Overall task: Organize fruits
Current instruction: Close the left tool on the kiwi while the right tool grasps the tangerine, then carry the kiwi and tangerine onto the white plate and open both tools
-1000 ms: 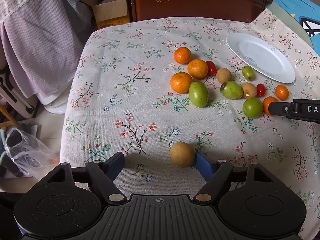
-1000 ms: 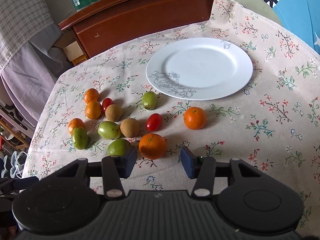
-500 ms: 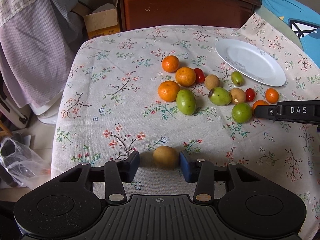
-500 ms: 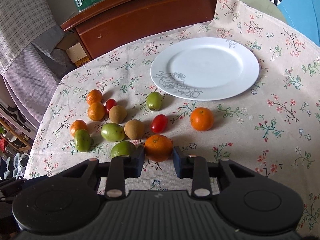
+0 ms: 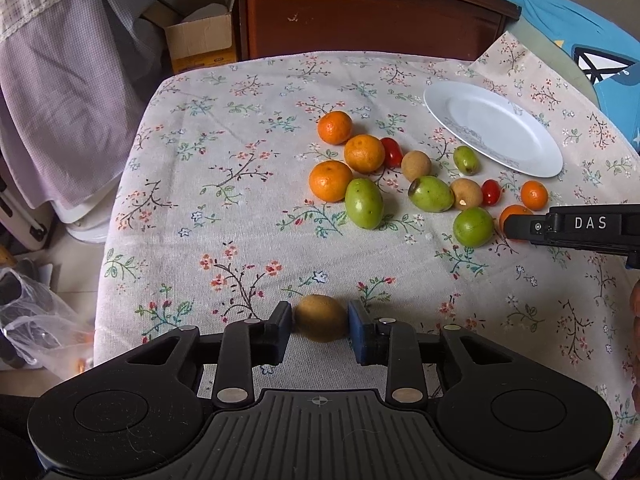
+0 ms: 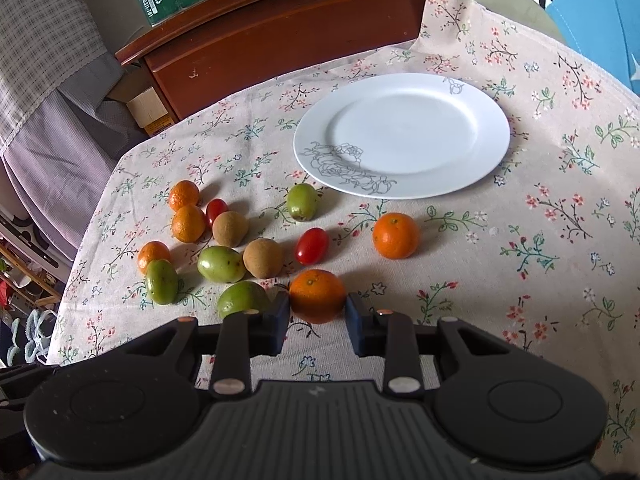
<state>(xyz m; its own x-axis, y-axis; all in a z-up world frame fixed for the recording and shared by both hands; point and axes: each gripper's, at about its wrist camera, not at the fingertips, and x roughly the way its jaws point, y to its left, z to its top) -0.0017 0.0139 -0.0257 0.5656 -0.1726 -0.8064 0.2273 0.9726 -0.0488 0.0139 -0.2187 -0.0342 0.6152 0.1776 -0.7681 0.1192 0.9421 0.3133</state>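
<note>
My left gripper [image 5: 319, 324] is shut on a brown kiwi [image 5: 321, 323] near the table's front edge, apart from the other fruit. My right gripper [image 6: 317, 314] is shut on an orange [image 6: 317, 295] at the near side of the fruit cluster; this gripper also shows in the left wrist view [image 5: 572, 229]. Oranges [image 5: 364, 153], green fruits [image 5: 363, 203], brown kiwis [image 6: 263, 258] and red cherry tomatoes [image 6: 312, 245] lie scattered on the floral tablecloth. A white plate [image 6: 402, 136] lies empty at the back right.
A wooden cabinet [image 5: 360, 12] stands behind the table. A cardboard box [image 5: 202, 42] and hanging cloth [image 5: 68, 80] are at the left. The tablecloth [image 5: 224, 152] drops off at the left edge. One more orange [image 6: 396, 236] lies alone near the plate.
Both grippers have closed: the left jaws came in onto the kiwi, the right jaws onto the orange. Both moved slightly forward over their fruit.
</note>
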